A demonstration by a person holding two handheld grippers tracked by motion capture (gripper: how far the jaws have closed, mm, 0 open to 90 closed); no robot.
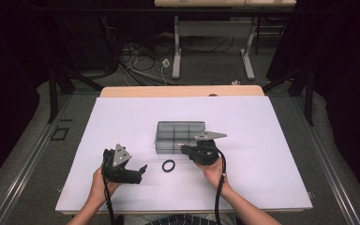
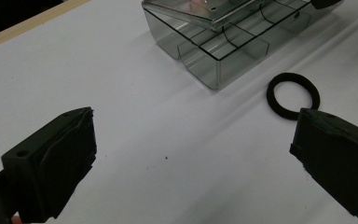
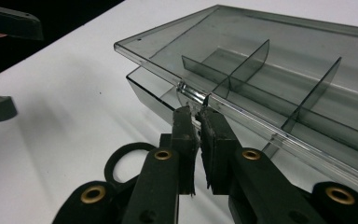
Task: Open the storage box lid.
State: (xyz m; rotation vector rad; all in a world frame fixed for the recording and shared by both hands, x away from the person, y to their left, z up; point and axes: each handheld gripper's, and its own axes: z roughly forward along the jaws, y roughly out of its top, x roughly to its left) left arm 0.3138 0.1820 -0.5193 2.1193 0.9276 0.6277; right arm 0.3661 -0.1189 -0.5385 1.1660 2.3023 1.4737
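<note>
A smoky clear plastic compartment box lies mid-table, its lid raised a little above the base. My right gripper is shut on the tab at the lid's front edge, its jaws pinched together there. A black rubber ring lies flat on the white sheet in front of the box. My left gripper hovers left of the ring, open, with nothing between its jaws. In the left gripper view the ring lies just beyond the right-hand jaw.
The white sheet covers the wooden table, with bare room left, right and behind the box. The box's dividers form several compartments. Table legs and cables are on the floor beyond the far edge.
</note>
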